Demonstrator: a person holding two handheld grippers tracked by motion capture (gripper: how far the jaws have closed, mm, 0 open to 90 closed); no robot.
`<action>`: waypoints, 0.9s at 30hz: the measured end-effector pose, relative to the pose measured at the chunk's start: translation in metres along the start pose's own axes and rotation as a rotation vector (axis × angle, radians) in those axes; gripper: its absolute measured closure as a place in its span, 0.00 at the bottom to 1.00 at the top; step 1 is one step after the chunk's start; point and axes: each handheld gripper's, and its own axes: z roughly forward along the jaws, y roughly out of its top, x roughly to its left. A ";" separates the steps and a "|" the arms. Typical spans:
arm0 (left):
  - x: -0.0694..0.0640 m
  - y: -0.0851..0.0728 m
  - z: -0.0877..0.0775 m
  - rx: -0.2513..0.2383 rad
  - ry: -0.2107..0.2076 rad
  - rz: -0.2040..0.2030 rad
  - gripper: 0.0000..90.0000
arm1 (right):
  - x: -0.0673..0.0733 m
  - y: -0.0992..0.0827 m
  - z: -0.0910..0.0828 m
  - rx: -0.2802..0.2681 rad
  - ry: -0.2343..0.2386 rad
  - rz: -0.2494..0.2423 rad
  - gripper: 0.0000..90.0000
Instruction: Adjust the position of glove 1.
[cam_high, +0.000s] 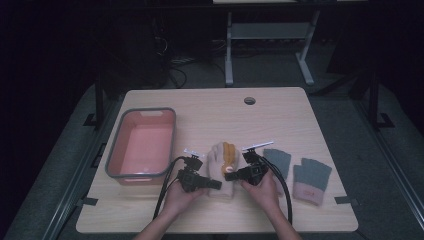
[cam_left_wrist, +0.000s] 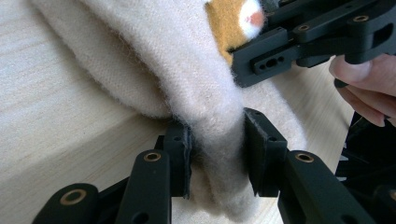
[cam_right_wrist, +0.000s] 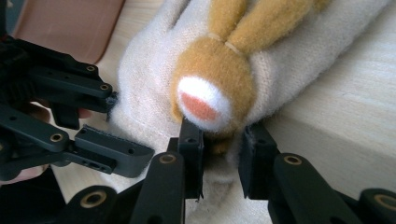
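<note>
Nearest me, at the surface's near edge, my two hands bring both tools in on the cream mitten (cam_high: 222, 170), which lies flat about midway along that edge. My left tool (cam_left_wrist: 217, 154) has its jaws pinched on a fold of the mitten's cuff end; the fleece bulges between the pads, so I judge the grip firm. My right tool (cam_right_wrist: 222, 156) is narrowed on the fabric just under the orange rabbit patch (cam_right_wrist: 212, 77) sewn on the mitten, with cloth caught between its pads. I take the two opposed grips as a way to lift the limp piece by both sides so it does not sag or fold. Just to the right of the mitten lie a grey glove (cam_high: 278, 161) and, nearer the right edge, a grey glove with a pink cuff (cam_high: 311, 181), both untouched. To the left sits the pink bin (cam_high: 116, 161), with nothing in it, probably where the mitten goes. Farther off, near the far edge, is a cable hole (cam_high: 249, 100).
</note>
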 end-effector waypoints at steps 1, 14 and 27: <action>0.000 0.000 0.000 -0.004 -0.001 0.002 0.73 | -0.002 0.000 0.000 0.000 0.013 0.003 0.82; 0.000 0.004 -0.012 -0.045 -0.017 0.007 0.75 | 0.009 0.007 -0.010 -0.010 0.024 -0.026 0.86; -0.002 0.009 -0.022 -0.058 -0.014 0.025 0.76 | 0.019 0.012 -0.018 -0.015 0.030 -0.046 0.89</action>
